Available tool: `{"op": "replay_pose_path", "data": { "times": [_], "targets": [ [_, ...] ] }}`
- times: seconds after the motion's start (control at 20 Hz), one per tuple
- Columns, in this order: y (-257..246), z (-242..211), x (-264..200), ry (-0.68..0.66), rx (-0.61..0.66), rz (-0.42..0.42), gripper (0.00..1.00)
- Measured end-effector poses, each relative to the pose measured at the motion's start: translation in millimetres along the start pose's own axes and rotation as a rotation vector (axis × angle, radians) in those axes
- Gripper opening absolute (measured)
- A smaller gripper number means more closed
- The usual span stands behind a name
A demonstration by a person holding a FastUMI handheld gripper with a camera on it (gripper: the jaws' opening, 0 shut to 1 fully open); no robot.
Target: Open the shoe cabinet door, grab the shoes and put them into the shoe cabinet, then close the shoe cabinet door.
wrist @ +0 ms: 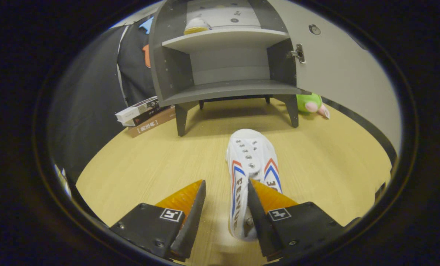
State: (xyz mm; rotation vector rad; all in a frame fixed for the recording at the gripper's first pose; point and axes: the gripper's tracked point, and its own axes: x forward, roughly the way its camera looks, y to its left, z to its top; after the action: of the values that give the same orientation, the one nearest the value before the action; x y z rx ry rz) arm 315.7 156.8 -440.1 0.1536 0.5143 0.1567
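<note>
Gripper view: the hand-held gripper (225, 190) is spread wide over the bench (150, 162), its right finger touching a white shoe (251, 159) that lies partly in the gap. Beyond stands the cabinet (223, 55), door (338, 66) open, another shoe (197, 26) on its upper shelf. Books (144, 114) lie left of it, a green toy (310, 103) right.

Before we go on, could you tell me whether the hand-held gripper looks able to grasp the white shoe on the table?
Probably yes: the hand-held gripper is open, the white shoe lies partly between its fingers, nothing blocking.
</note>
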Motion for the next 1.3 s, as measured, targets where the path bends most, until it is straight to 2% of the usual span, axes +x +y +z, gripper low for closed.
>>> {"op": "replay_pose_path", "data": {
  "times": [0.1,0.15,0.45,0.85,1.1,1.3],
  "targets": [
    [-4.2,4.2,4.7,-0.003,0.048,0.019,0.56],
    [-4.8,6.2,3.5,-0.012,0.061,0.028,0.43],
    [-11.7,33.6,8.6,-0.149,0.028,0.057,0.06],
    [-17.2,50.0,-24.2,-0.252,-0.037,0.030,0.05],
    [-0.5,80.4,-79.6,-0.291,-0.031,0.091,0.05],
    [12.1,119.5,-140.9,-0.349,-0.061,0.134,0.05]
  ]
}}
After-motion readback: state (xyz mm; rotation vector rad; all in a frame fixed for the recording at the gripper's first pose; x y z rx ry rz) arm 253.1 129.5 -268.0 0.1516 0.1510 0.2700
